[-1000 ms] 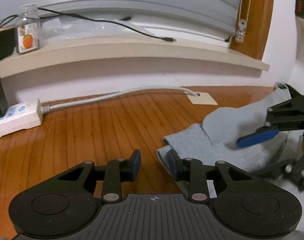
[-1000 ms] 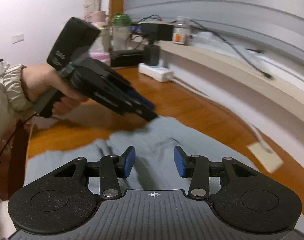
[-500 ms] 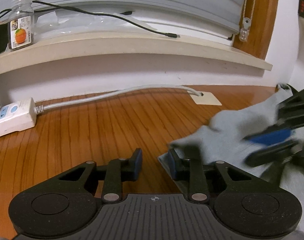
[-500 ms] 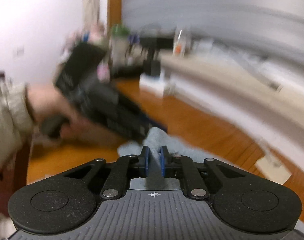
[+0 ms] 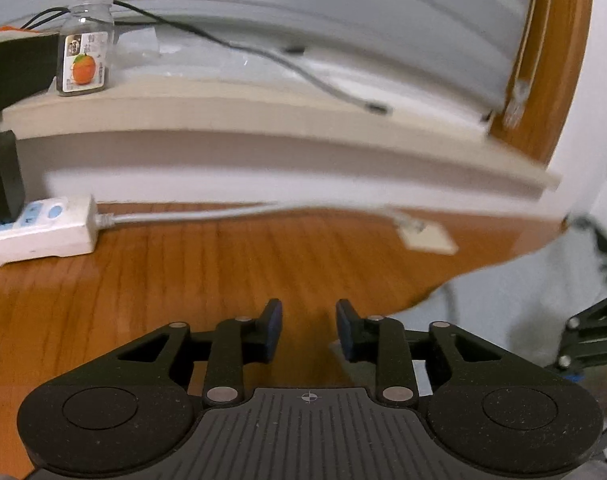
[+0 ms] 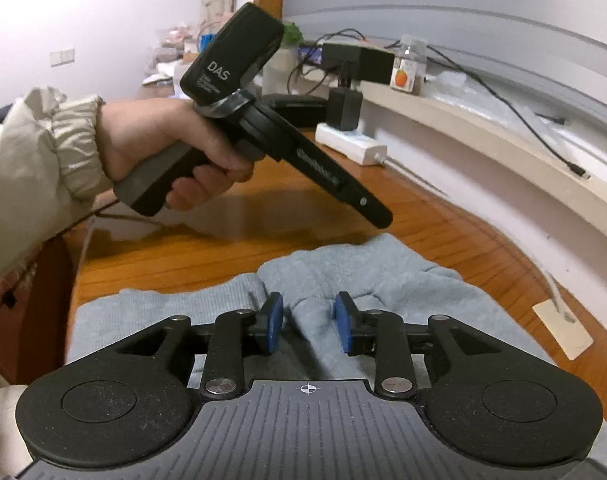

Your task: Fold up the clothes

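The grey sweatshirt [image 6: 375,280] lay bunched on the wooden table [image 6: 443,232], a rounded fold of it reaching toward the window side. The right gripper [image 6: 308,323] hung low over the cloth with its blue-padded jaws spread apart, a raised ridge of fabric standing between the pads; whether the pads touched it I could not tell. From the other camera the same garment showed only as a pale blur [image 5: 499,300] at the right edge of the table.

The left gripper [image 5: 308,330] was parted too, its jaws wide with nothing between them, only bare wood beneath. Seen from the right wrist, it pointed down and to the right above the table, its tip just off the sweatshirt's far edge and not touching it, held by a hand [image 6: 159,148] wrapped round the grey handle, a cream ruffled cuff [image 6: 67,144] at the wrist. The black body carried the letters DAS.

Along the wall ran a pale windowsill [image 5: 263,116] under closed grey blinds [image 5: 343,20]. On it stood a small clear jar [image 5: 86,46] with an orange on its label, and a thin black cable [image 5: 263,54] trailed past. A white power strip [image 5: 39,232] sat on the table below, its cord running to a beige floor plate [image 5: 425,238].
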The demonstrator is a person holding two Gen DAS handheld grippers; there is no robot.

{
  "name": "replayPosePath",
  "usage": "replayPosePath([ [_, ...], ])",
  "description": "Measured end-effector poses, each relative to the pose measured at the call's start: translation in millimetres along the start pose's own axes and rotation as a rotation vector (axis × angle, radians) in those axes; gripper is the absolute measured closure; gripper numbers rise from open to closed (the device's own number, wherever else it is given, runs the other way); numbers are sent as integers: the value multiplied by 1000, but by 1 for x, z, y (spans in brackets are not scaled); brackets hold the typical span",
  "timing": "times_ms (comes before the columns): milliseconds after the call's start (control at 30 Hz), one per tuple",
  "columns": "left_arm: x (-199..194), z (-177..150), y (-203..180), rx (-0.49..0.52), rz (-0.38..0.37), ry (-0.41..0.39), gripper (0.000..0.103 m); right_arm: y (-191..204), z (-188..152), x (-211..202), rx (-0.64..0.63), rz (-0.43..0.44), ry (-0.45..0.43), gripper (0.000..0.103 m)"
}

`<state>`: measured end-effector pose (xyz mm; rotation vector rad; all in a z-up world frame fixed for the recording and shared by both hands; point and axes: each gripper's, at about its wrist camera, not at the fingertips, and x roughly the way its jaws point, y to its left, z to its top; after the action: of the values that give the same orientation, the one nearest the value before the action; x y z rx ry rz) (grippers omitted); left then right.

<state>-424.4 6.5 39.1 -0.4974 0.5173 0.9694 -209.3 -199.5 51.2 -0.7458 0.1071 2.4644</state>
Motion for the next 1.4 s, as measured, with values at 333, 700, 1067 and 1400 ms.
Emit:
replayPosePath([
  [333, 11, 4, -17, -24, -93, 18, 69, -36, -23, -18, 48, -136, 56, 57],
  [700, 6, 4, -15, -60, -110, 26, 75, -46, -36, -10, 117, -124, 61, 52],
  [1067, 6, 0, -24, -44, -132, 3, 100, -46, -35, -9, 127, -129, 63, 50],
  [1400, -18, -5, -21, -59, -15, -82, 98, -43, -35, -9, 113, -135, 65, 45],
])
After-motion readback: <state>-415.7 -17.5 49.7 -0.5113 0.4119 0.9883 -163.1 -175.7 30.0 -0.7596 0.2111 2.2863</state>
